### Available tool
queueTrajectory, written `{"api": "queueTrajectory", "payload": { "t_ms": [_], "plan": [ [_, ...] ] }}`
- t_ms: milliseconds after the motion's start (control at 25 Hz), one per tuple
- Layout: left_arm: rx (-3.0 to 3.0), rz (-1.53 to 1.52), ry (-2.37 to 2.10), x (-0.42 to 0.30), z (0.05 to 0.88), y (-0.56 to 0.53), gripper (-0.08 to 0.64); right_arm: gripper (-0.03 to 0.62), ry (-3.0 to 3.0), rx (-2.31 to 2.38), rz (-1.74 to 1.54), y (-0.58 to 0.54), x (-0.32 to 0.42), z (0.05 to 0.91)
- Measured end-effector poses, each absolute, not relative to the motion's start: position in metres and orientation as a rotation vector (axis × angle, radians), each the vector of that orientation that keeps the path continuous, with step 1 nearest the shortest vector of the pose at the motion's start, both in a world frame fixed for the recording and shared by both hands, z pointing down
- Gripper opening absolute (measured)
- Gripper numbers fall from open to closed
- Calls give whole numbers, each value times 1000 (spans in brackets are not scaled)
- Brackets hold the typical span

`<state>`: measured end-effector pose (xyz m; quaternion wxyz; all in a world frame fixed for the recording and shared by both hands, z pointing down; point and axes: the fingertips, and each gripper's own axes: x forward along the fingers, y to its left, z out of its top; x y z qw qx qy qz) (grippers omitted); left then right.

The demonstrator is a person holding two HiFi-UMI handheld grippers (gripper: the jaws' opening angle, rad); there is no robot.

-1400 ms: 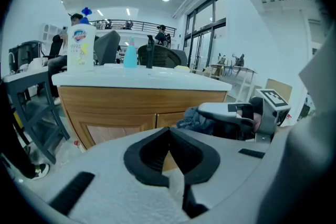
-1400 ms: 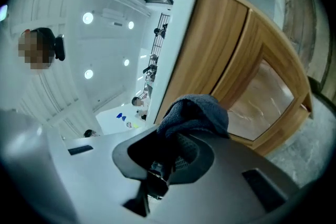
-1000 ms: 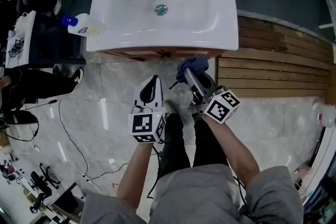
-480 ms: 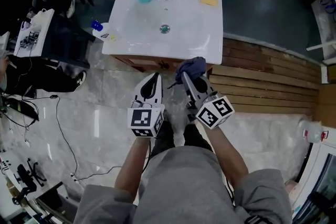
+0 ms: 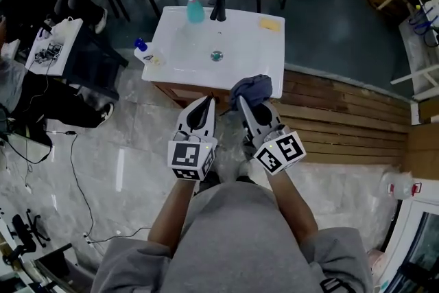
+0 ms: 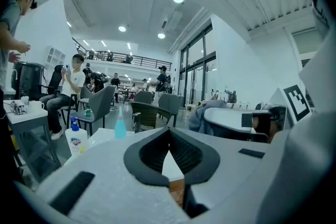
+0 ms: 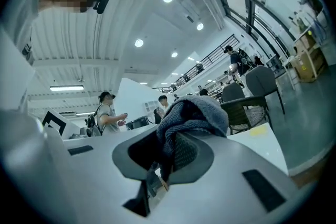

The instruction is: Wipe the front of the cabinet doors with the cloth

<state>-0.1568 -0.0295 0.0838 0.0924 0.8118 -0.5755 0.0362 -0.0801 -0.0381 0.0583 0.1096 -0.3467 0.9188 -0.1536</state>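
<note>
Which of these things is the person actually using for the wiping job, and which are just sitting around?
For the job: cloth, clamped in the right gripper; wooden cabinet below the basin.

Just lying about: teal bottle, blue-capped white bottle, yellow block, all on the basin.

You held both grippers side by side before the sink. Right gripper clamped the bunched blue cloth at the basin's front edge, left gripper jaws together. Cabinet showed only as a brown strip under the basin.
</note>
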Motion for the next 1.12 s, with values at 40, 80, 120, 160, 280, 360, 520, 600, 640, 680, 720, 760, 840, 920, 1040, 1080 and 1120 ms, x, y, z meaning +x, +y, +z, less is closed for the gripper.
{"api": "queueTrajectory", "payload": {
  "t_ms": [40,80,120,160,280,360,520,600,640,680,720,760,840,920,1040,1080,1120],
  "plan": [
    [2426,96,-1710,-156,77,-29,8,40,2706,-1017,-434,-37,-80,53],
    [2444,86,-1711,-154,70,-28,8,40,2712,-1014,-416,-35,-81,49],
    [2463,79,-1711,-152,64,-26,8,39,2720,-1012,-397,-33,-81,46],
    [2481,75,-1712,-150,59,-24,8,40,2729,-1013,-377,-31,-81,44],
    [2512,63,-1719,-146,49,-18,8,40,2751,-1024,-333,-22,-80,41],
    [2520,47,-1713,-144,46,-15,8,40,2769,-1031,-300,-17,-80,39],
    [2547,37,-1704,-142,40,-14,8,39,2803,-1042,-225,-13,-81,38],
    [2547,30,-1703,-143,39,-13,8,40,2808,-1050,-211,-12,-78,38],
    [2546,25,-1703,-144,38,-12,8,40,2807,-1054,-211,-12,-77,38],
    [2545,21,-1702,-144,38,-13,8,40,2805,-1057,-211,-13,-76,38],
    [2544,20,-1700,-145,38,-12,8,40,2804,-1060,-211,-13,-75,37],
    [2544,20,-1696,-146,38,-12,8,40,2805,-1062,-208,-13,-74,37],
    [2543,17,-1687,-146,39,-11,8,39,2811,-1062,-196,-11,-74,36],
    [2544,14,-1680,-145,39,-10,8,39,2820,-1062,-180,-10,-74,36],
    [2546,13,-1672,-142,40,-8,8,40,2830,-1060,-164,-7,-73,36],
    [2546,13,-1669,-141,41,-7,8,40,2833,-1059,-161,-6,-73,37],
    [2547,12,-1665,-140,41,-6,8,40,2836,-1058,-157,-5,-72,37]
  ]
}}
